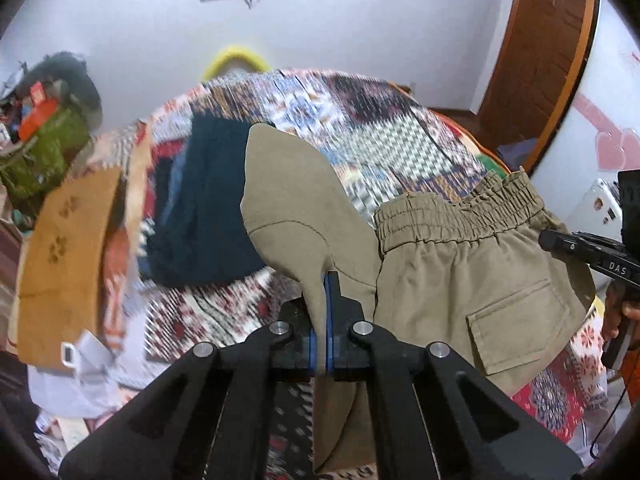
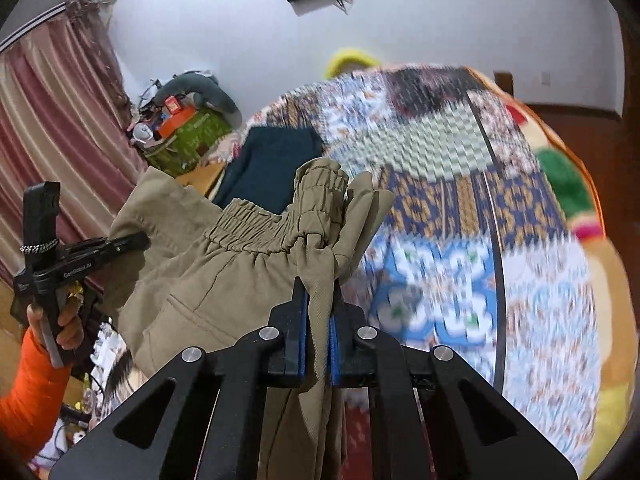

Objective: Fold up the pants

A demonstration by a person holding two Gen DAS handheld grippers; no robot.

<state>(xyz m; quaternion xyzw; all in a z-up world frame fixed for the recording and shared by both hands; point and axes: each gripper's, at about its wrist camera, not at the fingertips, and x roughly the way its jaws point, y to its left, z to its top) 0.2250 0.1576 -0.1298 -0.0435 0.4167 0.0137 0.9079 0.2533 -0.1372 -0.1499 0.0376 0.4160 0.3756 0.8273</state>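
Observation:
Khaki pants (image 1: 460, 264) with an elastic waistband and a back pocket hang in the air above a patchwork bedspread (image 1: 360, 136). My left gripper (image 1: 325, 284) is shut on a flap of the khaki cloth, which stands up between its blue pads. My right gripper (image 2: 318, 292) is shut on the bunched waistband end of the pants (image 2: 224, 264). In the left wrist view the right gripper (image 1: 576, 248) shows at the right edge. In the right wrist view the left gripper (image 2: 120, 246) shows at the left, held by a hand in an orange sleeve.
A dark teal garment (image 1: 208, 208) lies on the bedspread beyond the pants; it also shows in the right wrist view (image 2: 272, 160). A tan cushion (image 1: 68, 264) and a cluttered green box (image 1: 40, 152) stand at the left. A wooden door (image 1: 540, 48) is at the right.

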